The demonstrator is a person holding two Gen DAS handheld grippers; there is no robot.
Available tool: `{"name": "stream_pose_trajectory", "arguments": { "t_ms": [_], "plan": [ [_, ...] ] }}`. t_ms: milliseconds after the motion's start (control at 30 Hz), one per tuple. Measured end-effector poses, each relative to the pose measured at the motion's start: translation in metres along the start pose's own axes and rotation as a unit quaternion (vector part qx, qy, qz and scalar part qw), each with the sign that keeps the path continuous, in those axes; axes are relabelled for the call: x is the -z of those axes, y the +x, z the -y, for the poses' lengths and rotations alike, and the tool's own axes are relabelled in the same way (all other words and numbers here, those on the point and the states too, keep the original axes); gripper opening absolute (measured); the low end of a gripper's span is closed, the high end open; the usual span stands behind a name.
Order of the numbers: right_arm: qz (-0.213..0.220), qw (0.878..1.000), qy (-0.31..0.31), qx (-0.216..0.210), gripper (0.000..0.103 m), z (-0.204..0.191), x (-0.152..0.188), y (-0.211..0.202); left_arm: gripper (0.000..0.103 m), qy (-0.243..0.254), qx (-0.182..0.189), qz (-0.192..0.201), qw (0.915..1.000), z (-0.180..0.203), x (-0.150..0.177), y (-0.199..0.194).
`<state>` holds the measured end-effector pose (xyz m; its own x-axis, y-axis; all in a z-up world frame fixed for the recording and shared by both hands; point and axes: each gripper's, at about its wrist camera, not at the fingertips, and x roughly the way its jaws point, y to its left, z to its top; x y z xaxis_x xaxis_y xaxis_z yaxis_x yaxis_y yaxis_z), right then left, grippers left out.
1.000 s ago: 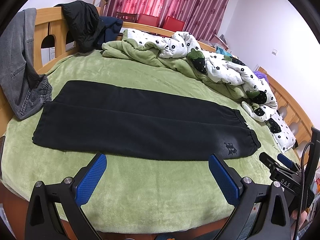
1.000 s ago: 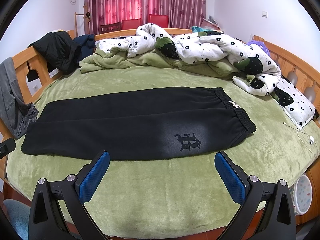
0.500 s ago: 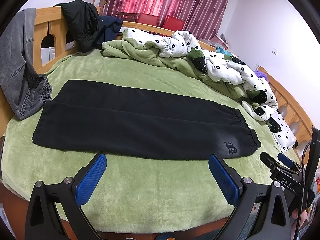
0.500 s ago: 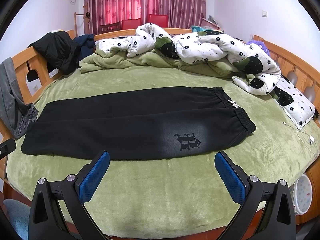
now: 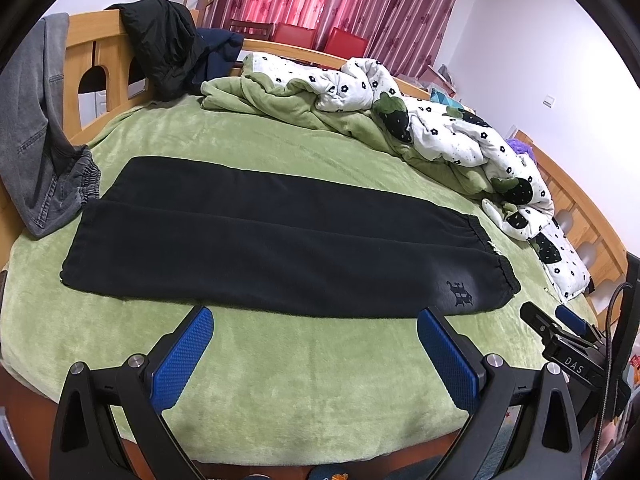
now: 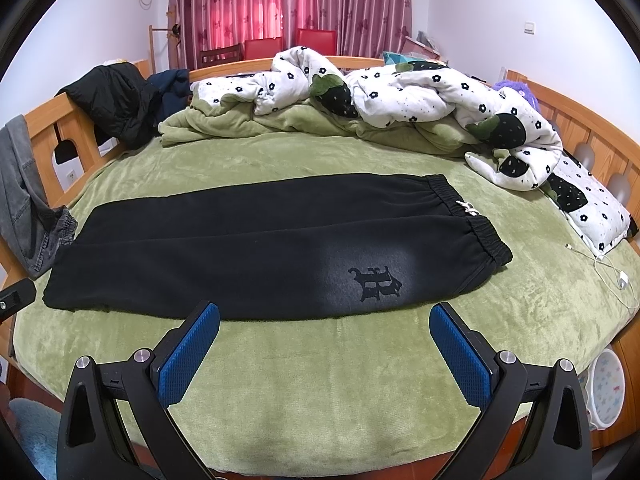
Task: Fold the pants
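Black pants (image 5: 280, 240) lie flat across the green bed, legs side by side, waistband at the right and cuffs at the left. They show in the right wrist view (image 6: 260, 244) with a dark emblem (image 6: 376, 282) near the waistband. My left gripper (image 5: 316, 320) is open and empty, just short of the pants' near edge. My right gripper (image 6: 324, 316) is open and empty, at the near edge below the emblem. The right gripper also shows at the far right of the left wrist view (image 5: 568, 340).
A rumpled white flowered and green quilt (image 6: 380, 100) lies along the far side. Grey jeans (image 5: 36, 140) and a black jacket (image 5: 160, 48) hang on the wooden rail (image 5: 80, 64) at the left. A white charger cable (image 6: 608, 268) lies at the right.
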<state>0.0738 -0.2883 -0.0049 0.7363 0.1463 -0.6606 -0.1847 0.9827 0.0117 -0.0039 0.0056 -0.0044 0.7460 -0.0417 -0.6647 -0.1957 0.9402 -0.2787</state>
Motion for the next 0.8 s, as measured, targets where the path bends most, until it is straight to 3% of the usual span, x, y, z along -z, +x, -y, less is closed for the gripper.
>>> {"name": "stream_pose_trajectory", "arguments": {
  "t_ms": [133, 233, 300, 433, 533, 667, 800],
  "plan": [
    [0.013, 1.000, 0.009, -0.018, 0.103, 0.010, 0.003, 0.005, 0.102, -0.005, 0.015, -0.003, 0.9999, -0.001, 0.001, 0.002],
    [0.025, 0.999, 0.025, -0.041, 0.103, 0.019, -0.002, 0.007, 0.102, -0.018, 0.059, -0.007, 0.9981, -0.008, -0.007, 0.009],
    [0.039, 0.998, 0.028, -0.041, 0.103, 0.026, -0.009, 0.010, 0.102, -0.015, 0.038, -0.004, 0.9991, -0.015, -0.019, 0.012],
    [0.077, 0.997, -0.009, 0.004, 0.103, 0.030, -0.033, 0.013, 0.102, -0.006, -0.010, 0.022, 0.9997, -0.032, -0.038, 0.013],
    [0.085, 0.996, -0.024, -0.010, 0.103, 0.037, -0.043, 0.022, 0.103, -0.005, -0.034, 0.021, 0.9992, -0.052, -0.040, 0.025],
    [0.050, 0.998, -0.032, -0.022, 0.103, 0.049, -0.043, 0.056, 0.102, -0.014, -0.069, -0.003, 0.9975, -0.087, -0.032, 0.055],
    [0.000, 0.999, -0.039, 0.027, 0.103, 0.057, -0.027, 0.097, 0.099, -0.041, -0.090, -0.025, 0.9948, -0.118, -0.018, 0.084]
  ]
}}
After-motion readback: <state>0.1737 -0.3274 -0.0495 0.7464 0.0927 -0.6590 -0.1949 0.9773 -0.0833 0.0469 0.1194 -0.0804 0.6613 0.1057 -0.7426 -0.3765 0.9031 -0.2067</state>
